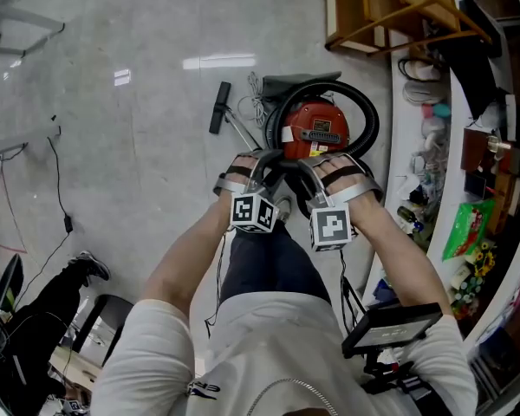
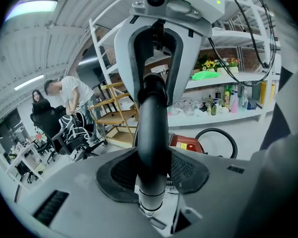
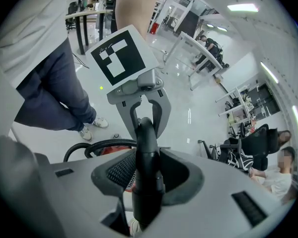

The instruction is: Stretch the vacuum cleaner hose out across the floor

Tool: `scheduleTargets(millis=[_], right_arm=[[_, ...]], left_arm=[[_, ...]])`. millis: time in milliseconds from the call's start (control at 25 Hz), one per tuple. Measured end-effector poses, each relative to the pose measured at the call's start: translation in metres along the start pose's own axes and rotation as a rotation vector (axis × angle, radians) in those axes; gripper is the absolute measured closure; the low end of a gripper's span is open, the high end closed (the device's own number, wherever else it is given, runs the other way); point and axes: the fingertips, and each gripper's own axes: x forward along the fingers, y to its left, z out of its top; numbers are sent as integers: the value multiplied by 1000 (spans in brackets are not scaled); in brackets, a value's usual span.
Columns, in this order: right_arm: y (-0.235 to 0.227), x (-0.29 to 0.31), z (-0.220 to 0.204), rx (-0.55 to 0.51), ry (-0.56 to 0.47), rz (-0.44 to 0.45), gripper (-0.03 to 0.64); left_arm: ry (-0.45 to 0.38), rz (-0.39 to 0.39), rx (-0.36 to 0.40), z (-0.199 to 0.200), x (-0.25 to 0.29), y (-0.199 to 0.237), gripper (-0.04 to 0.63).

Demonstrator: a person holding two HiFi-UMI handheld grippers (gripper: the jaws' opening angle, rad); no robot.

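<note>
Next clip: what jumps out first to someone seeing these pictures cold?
The left gripper and the right gripper are clamped side by side on one thick black hose tube, held up in front of the person. Below it, on the grey floor, sits the red vacuum cleaner with its black hose looped around it. The floor nozzle lies to its left in the head view.

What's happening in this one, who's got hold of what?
A person stands over a red vacuum cleaner on the floor, with a gripper in each hand. The left gripper and the right gripper face each other, both clamped on the rigid black pipe at the end of the hose. The rest of it lies looped around the cleaner, not yet stretched out.
</note>
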Motion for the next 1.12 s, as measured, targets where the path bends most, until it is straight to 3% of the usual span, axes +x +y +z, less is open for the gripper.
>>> scheduleTargets(millis=[360,760,1120], right_arm=[[-21,-25,20,-50,-50,-92,468],[-22,-80,53,-162,-132,-182,472],[-4,-141,70,-270,-200,-309,474]], left_arm=[[11,-4,-114,10,-22,9,446],[29,10,-360,36,-77,1,448],[41,107,-469,75,-132,-15,449]])
